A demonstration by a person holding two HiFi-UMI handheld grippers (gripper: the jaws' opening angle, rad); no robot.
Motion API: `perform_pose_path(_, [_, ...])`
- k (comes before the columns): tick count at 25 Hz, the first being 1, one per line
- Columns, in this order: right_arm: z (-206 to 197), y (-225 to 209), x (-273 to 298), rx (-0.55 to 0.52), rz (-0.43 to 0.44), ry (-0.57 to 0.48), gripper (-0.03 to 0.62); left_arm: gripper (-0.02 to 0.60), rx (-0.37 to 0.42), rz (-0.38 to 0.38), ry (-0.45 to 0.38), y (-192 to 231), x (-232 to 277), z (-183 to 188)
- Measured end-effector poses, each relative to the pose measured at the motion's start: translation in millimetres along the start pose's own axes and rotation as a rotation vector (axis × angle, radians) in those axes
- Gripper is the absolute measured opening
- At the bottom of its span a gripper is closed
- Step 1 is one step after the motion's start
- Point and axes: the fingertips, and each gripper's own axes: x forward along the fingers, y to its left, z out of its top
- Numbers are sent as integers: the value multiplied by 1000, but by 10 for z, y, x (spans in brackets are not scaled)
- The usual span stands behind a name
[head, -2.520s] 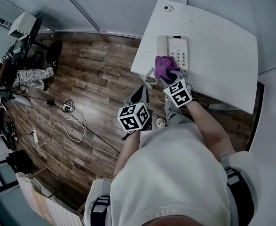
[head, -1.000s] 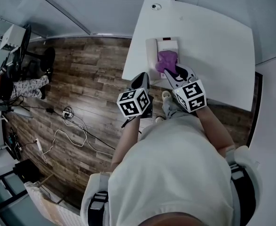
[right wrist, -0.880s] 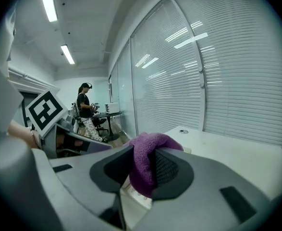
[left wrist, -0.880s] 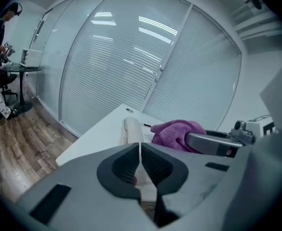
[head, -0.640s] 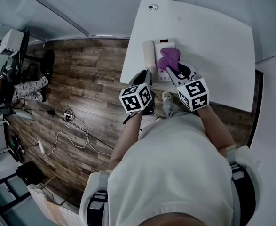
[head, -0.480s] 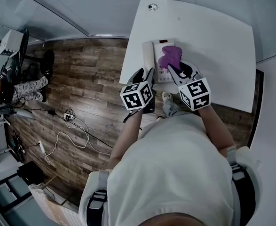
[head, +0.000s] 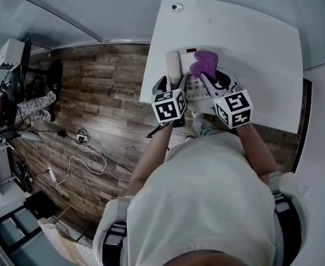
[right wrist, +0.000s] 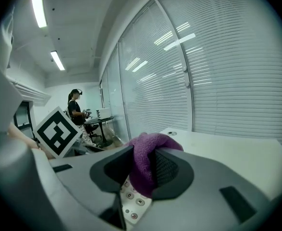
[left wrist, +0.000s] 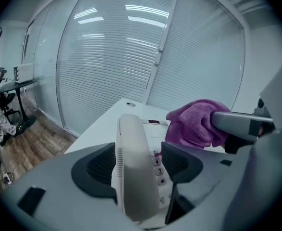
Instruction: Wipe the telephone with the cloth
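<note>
Jaws on my left gripper (left wrist: 138,165) stand wide apart, having just been opening. The handset (left wrist: 131,177) rises between them, and the pads do not pinch it. On my right gripper (right wrist: 143,170) the jaws are clamped on the purple cloth (right wrist: 148,150), whose loose end hangs over the keypad (right wrist: 131,198).

The telephone (head: 194,85) lies close to the near-left corner of the bench (head: 251,43), its handset on the side toward the left edge. As I judge it, my left is about to take or steady the handset while my right wipes. To do that well I should:
- close squarely on the middle of the handset, so it does not twist out;
- keep the wad of cloth, not the hard jaw tips, against the plastic;
- stroke lightly and away from the left edge, since the smooth top would probably let the telephone slide.

Apart from the telephone, the white bench carries only a round grommet (head: 177,7) near its far-left corner. Beyond the left edge is a wood-plank floor (head: 96,93) with loose cables (head: 79,143). Slatted blinds (left wrist: 107,57) run behind glass past the far edge, and a person (right wrist: 76,107) stands at a desk farther off.
</note>
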Motion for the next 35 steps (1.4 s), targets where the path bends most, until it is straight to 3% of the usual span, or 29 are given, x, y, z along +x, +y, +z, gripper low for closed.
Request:
perform_pose_path(12, [17,-158,103,28,-15,-11,120,245,-7,118,46,138,334,3])
perform_pose_path(17, [24,-175,114,32,-14,-10,120,224,-25,131,27,124,333,7])
perform_pose_path(26, [9,-146,92,33,-10,-15,120,221,-87,69,13,128,306,14])
perform_pose_path(35, [22,-71,-19,29,-17,-26,120,221,-184,-49,-31,52,75,4])
